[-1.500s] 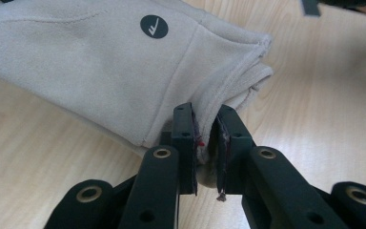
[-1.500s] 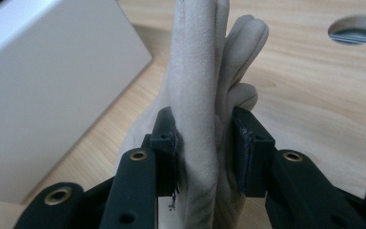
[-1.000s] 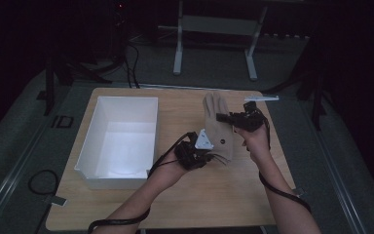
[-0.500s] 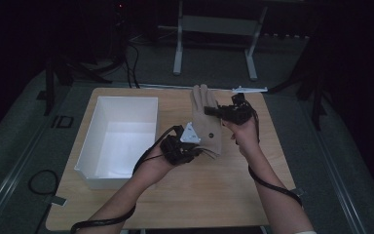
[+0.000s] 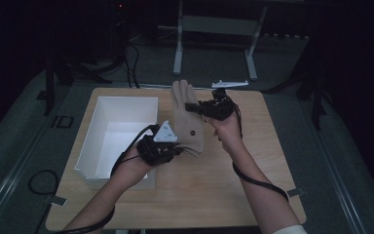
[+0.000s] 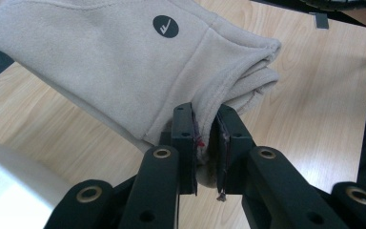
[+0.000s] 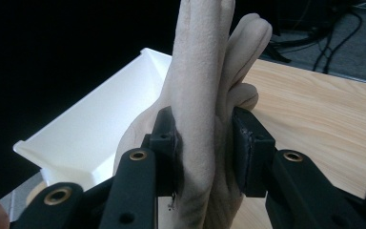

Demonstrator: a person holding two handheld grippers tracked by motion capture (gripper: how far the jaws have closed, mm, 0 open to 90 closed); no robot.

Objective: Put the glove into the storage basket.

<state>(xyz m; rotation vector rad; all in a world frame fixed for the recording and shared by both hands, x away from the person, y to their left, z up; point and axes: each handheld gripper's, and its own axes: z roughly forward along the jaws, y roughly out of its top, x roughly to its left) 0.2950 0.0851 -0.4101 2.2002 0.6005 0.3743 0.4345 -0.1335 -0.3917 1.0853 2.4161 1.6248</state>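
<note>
beige glove (image 6: 124, 62) bears round black check-mark logo (image 6: 166, 26).

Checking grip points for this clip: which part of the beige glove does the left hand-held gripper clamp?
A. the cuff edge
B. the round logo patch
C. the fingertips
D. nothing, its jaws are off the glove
A: in the left gripper view the left hand-held gripper pinches the cuff edge of the glove, while the right hand-held gripper clamps it near the fingers.
</note>
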